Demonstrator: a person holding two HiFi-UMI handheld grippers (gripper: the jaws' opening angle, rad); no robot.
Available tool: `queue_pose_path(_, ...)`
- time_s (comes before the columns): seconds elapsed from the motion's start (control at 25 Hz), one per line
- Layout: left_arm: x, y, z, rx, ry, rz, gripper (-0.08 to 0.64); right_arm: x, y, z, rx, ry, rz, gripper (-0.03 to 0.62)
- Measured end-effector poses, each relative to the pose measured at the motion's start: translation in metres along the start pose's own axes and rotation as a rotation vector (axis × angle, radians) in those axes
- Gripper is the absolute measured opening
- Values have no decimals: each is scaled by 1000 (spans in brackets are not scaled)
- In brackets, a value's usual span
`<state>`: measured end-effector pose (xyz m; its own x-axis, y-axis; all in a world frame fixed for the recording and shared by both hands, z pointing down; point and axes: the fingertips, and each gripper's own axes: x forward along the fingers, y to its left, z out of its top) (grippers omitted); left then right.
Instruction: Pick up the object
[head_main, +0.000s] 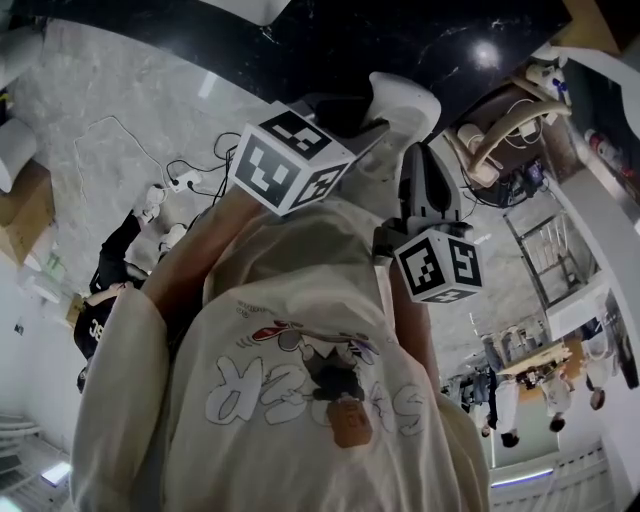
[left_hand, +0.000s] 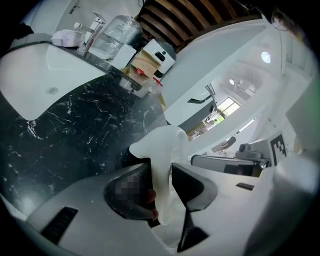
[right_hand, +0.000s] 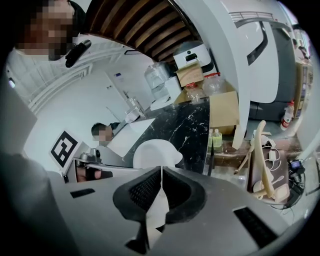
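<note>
Left gripper (left_hand: 159, 166) jaws clamp the white object (left_hand: 163, 144), long axis along them, tip hooked left; right gripper (right_hand: 160, 172) jaws together.

Head view looks steeply down; both gripper views ride close behind their jaws; all share the white object (left_hand: 165, 147) and black desk (left_hand: 75, 130).

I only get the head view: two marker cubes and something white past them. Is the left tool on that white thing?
Observer: Seemingly yes. In the left gripper view the white object stands between the jaws of the left tool and fills the gap, touching both pads.
Operator: And the right tool?
Observer: Its jaws are nearly together on a thin white sliver, apparently an edge of the same object.
Operator: What's beyond?
Observer: A clear water bottle near the far end of a black counter.
</note>
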<state>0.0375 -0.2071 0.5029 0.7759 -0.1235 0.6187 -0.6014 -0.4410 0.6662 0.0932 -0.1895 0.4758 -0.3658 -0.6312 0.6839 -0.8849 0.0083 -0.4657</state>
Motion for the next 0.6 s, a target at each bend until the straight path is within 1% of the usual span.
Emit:
queue_pose_path(0.24, 5, -2, -1, -15, 15, -50, 150, 5, -8, -5, -6, 35, -18, 25)
queue_pose_path(0.4, 7, -2, 1, -30, 19, -81, 160, 6, -9, -2, -5, 22, -13, 18)
queue_pose_path(0.6, 7, -3, 5, -34, 25, -111, 154, 8, -8, 1, -8, 18, -10, 18)
